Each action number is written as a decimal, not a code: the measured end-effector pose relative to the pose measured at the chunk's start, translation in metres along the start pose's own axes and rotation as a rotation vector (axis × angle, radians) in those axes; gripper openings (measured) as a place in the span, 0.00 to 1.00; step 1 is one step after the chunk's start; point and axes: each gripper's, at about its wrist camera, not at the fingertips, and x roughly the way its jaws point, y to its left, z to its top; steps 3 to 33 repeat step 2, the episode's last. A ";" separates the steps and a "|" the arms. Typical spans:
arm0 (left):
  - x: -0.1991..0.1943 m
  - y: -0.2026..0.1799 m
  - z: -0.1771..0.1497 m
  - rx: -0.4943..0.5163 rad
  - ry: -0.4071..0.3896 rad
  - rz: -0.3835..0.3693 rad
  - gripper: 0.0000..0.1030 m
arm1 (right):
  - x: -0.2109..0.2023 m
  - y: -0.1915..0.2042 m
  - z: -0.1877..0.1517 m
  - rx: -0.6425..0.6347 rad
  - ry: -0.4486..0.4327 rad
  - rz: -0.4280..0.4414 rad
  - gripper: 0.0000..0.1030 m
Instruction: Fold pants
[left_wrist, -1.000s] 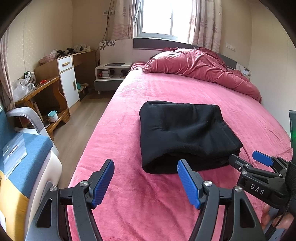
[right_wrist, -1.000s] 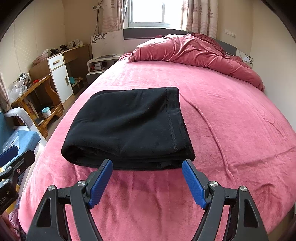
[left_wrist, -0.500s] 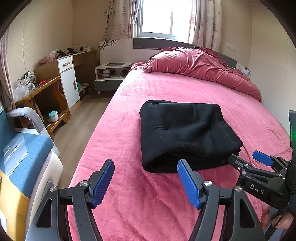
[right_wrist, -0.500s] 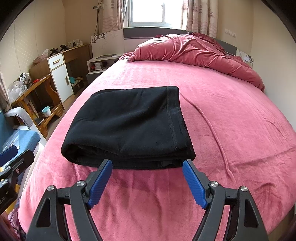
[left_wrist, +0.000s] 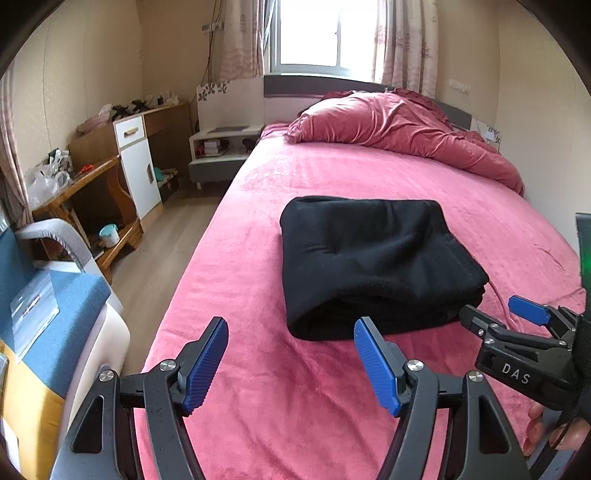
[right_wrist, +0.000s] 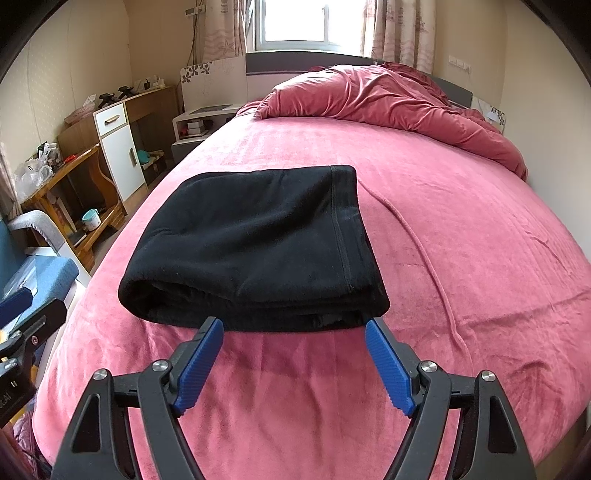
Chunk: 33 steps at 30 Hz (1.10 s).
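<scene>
Lying squared in a thick stack near the bed's (right_wrist: 480, 258) foot edge, the black pants (right_wrist: 258, 251) looked fully folded; accordingly the left gripper (left_wrist: 291, 363) and right gripper (right_wrist: 295, 363) hovered just short of them, jaws spread, empty.

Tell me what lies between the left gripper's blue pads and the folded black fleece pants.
Only bare pink bedspread. The left wrist view shows the left gripper open, short of the folded black fleece pants, nothing on the stretch between.
</scene>
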 end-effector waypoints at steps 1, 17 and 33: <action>0.000 0.000 0.000 -0.003 0.001 -0.005 0.70 | 0.001 -0.001 -0.001 0.000 0.002 -0.001 0.78; 0.001 0.000 0.000 -0.006 0.004 -0.010 0.70 | 0.001 -0.001 -0.001 0.001 0.003 -0.002 0.78; 0.001 0.000 0.000 -0.006 0.004 -0.010 0.70 | 0.001 -0.001 -0.001 0.001 0.003 -0.002 0.78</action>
